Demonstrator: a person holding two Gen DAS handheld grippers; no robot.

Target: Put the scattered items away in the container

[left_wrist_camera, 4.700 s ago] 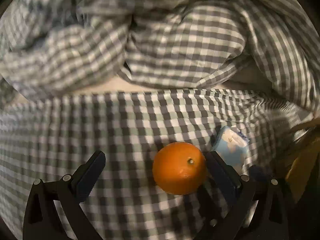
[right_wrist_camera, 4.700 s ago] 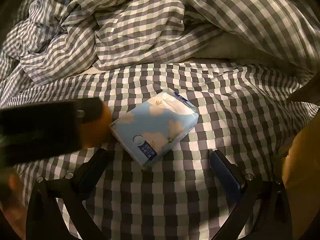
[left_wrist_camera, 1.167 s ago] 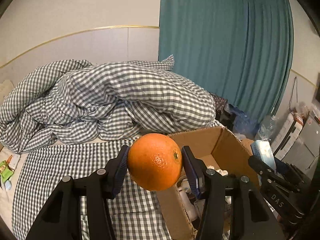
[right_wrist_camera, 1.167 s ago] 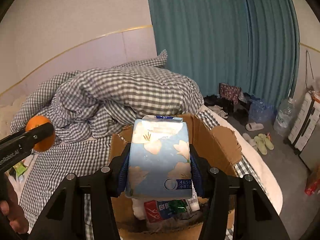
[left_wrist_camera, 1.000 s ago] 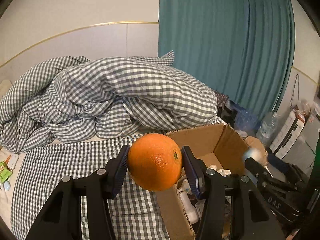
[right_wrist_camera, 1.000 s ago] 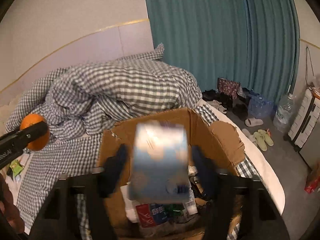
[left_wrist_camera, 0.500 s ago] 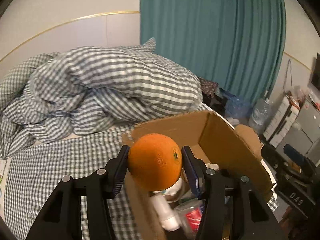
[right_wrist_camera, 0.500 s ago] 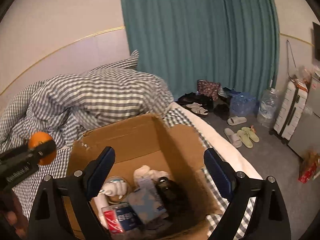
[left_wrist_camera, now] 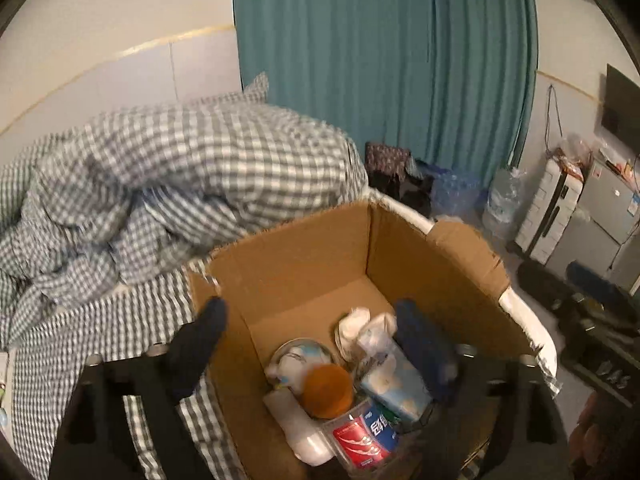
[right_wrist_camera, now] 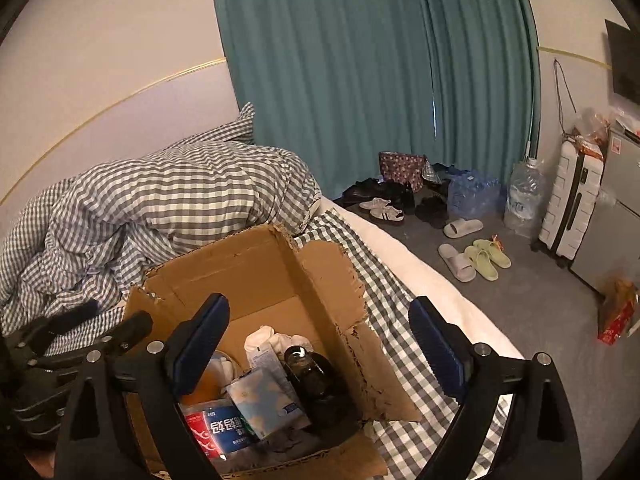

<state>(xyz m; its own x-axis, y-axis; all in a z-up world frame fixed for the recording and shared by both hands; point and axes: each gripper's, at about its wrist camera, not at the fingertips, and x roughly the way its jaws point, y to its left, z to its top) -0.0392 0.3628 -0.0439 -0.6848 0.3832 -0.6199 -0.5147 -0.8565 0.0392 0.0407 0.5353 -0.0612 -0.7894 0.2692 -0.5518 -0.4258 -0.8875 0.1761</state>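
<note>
Left gripper (left_wrist_camera: 316, 344) jaws have just been opening, now wide with nothing between; the orange (left_wrist_camera: 327, 389) has dropped into the cardboard box (left_wrist_camera: 304, 264) and lies among the clutter beside the blue tissue pack (left_wrist_camera: 396, 386). Right gripper (right_wrist_camera: 320, 340) jaws also wide and empty over the box; a second ago the tissue pack was falling from them. Only the right view shows a dark glass bottle (right_wrist_camera: 310, 368) inside, plus slippers (right_wrist_camera: 474, 258) on the floor. Red-and-blue packet (right_wrist_camera: 218, 428) carries print too small to read. Checked duvet (right_wrist_camera: 160, 200) is bunched behind the box on the bed.
</note>
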